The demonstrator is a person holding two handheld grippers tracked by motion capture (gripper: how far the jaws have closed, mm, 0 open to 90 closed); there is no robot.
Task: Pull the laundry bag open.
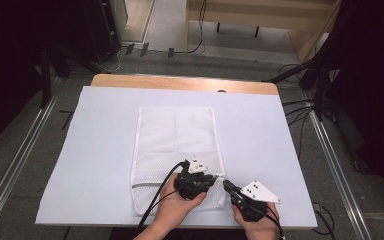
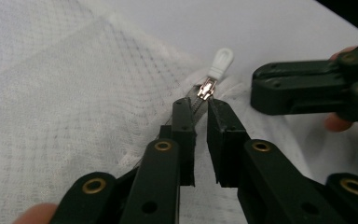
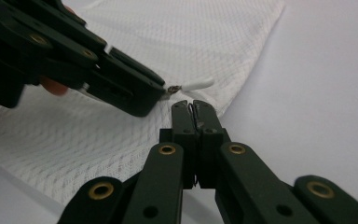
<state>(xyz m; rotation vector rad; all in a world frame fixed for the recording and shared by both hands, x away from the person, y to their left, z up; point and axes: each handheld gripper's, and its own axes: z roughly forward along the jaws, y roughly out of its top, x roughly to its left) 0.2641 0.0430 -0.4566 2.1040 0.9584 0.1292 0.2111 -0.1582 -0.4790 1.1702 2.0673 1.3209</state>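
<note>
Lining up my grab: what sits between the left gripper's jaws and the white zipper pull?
In the left gripper view, the metal zipper slider sits just past the left gripper, before the white pull tab.

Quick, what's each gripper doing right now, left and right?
Left gripper: closed on the mesh bag's zipper track, just behind the slider.
Right gripper: shut on the bag's edge.

- The left gripper (image 1: pixel 211 179) is black, with a small grey three-cornered plate on top showing dark dots.
- The right gripper (image 1: pixel 226 184) is also black, and its plate is larger.
- A black cable trails from each gripper.
- The jaws are flat black bars with brass-coloured rivets.
- The forearms are bare, without sleeves.
</note>
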